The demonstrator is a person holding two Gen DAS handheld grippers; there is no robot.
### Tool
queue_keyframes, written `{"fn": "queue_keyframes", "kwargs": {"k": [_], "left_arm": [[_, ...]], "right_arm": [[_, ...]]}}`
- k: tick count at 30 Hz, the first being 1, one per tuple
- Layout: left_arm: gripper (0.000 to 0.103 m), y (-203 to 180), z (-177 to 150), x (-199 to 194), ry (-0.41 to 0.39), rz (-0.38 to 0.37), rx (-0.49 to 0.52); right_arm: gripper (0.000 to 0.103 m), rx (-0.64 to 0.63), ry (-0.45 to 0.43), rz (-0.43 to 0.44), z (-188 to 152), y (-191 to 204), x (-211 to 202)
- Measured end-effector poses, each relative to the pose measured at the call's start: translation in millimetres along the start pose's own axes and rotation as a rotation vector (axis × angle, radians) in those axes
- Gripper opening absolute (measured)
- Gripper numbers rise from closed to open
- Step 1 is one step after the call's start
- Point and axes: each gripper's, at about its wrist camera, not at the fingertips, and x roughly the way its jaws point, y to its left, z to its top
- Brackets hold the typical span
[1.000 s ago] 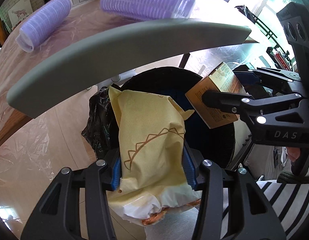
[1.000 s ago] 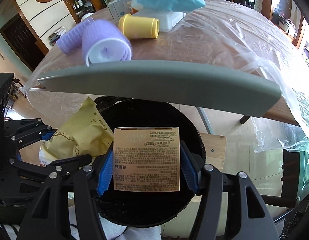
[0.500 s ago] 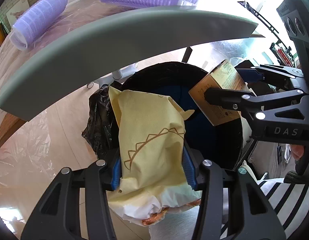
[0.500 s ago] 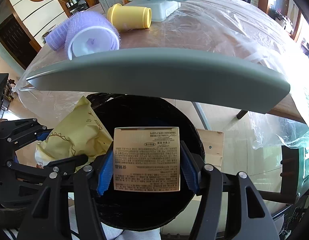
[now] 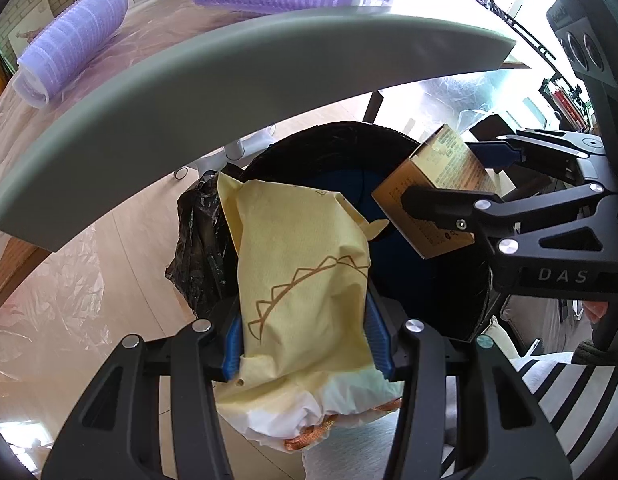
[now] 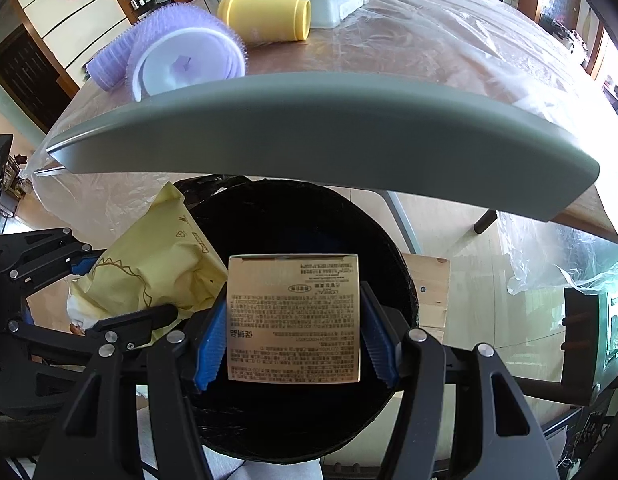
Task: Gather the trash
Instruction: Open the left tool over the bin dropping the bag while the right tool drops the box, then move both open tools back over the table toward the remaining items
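**Bag and box held over the bin**

In the left wrist view, left gripper [image 5: 305, 344] clamped on a yellow paper bag [image 5: 305, 280], blue pads pressed against both its sides at lower centre of the frame. Bag crumpled, printed with a brown zigzag arc, white lining and a bit of orange cord showing at its bottom end. Upper end of the bag reaching over the left rim of a round black bin [image 5: 429, 280], lined with a black bag that bunches out at left centre.

At right centre of the same view, right gripper [image 5: 441, 184] closed on a tan cardboard box [image 5: 437, 200], held tilted over the bin's opening. A fingertip visible at the far right edge, behind the gripper's body, beside striped cloth at lower right.

In the right wrist view, right gripper [image 6: 293, 340] gripping the box [image 6: 293, 316] by its two sides at lower centre, printed face toward the camera, directly above the dark mouth of the bin [image 6: 309, 220]. Yellow bag [image 6: 157, 268] at left centre, just beside the box, with the left gripper [image 6: 89, 292] around it.

Across the upper half of both views, grey edge of the surface [image 6: 329, 132], covered in clear plastic sheet. On it, two purple bristly rolls [image 6: 181, 56], a yellow cup [image 6: 265, 16] lying on its side, a white box under a blue bag at top centre. Light wood floor below.
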Motion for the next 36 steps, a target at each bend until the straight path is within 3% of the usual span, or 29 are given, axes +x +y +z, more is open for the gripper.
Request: {"fn": "queue_keyframes", "kwargs": {"k": [7,9,13,20,28,33,36], "left_arm": [[0.053,1,-1,0,-0.003,0.0,0.005],[0.059,0,-1,-2,-0.015,0.0,0.006],[0.074,0,0,-7,-0.043,0.007,0.008],[0.08,5,-3,-15,-0.06,0.013,0.009],[0.089,7,-6,-46,-0.134,0.001,-0.005],[0.091,2,-1,-79,-0.217,0.012,-0.009],[0.098,6,16,-104,-0.292,0.038,-0.032]], "right_arm": [[0.059,-0.003,0.01,-0.001,1,2,3],[0.059,-0.002,0.008,-0.003,2,2,2],[0.077,0.016,-0.013,-0.017,1,-3,-3],[0.084,0.057,-0.043,-0.015,-3,-15,-25],[0.09,0.065,-0.146,-0.032,-2,-24,-75],[0.095,0.057,-0.289,-0.029,10,-24,-120],[0.099,0.051,-0.379,-0.022,21,-21,-143]]}}
